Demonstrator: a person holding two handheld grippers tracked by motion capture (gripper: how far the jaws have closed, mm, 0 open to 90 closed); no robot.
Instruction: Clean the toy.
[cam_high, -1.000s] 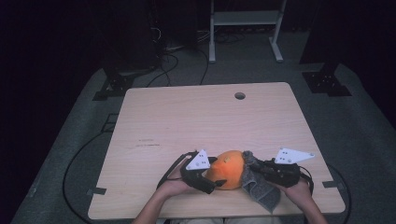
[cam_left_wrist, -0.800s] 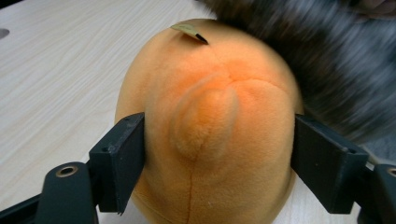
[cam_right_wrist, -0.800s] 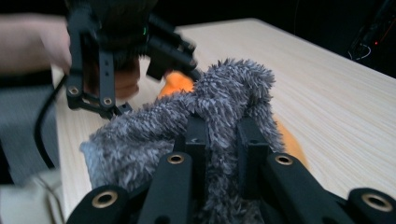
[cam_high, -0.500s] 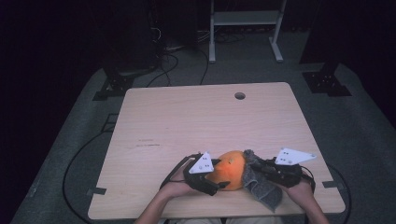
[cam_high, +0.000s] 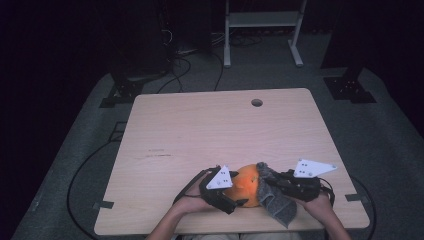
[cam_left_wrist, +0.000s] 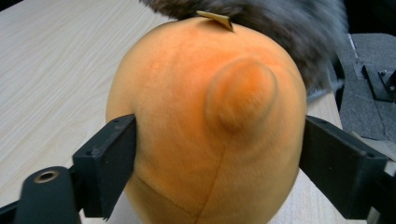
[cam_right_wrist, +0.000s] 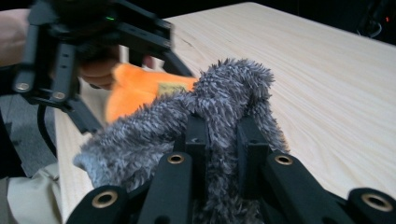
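So here's the setup: an orange plush toy (cam_high: 246, 186) sits at the bottom edge of the counter (cam_high: 210, 135), low centre of the high view, right in front of the person. The left tongs (cam_high: 235, 200) are clamped on it, one jaw on each flank, and in the left gripper view the fabric looks pressed in a bit where the jaws meet it. The right tongs (cam_right_wrist: 219, 135) are closed on a grey fuzzy cloth (cam_right_wrist: 224, 93), a bunch of it pinched between the jaws, and the cloth is draped against the right side of the toy with its tail hanging down toward the counter edge.

Looks to me like wiping or rubbing the toy with the cloth. Stuff that could go sideways, in my opinion:

- The toy is round and squashy. Push the cloth hard from the right and it could squirt out of the left jaws or just roll in them, since they only hold two small patches.
- It's all happening right at the near edge. If the toy pops loose it probably goes into the person's lap or onto the floor.
- The pinch on the cloth is only a small fold of pile. Drag it against plush and it may pull free.
- That little tan tag (cam_left_wrist: 215, 18) at the top of the toy could snag the cloth.
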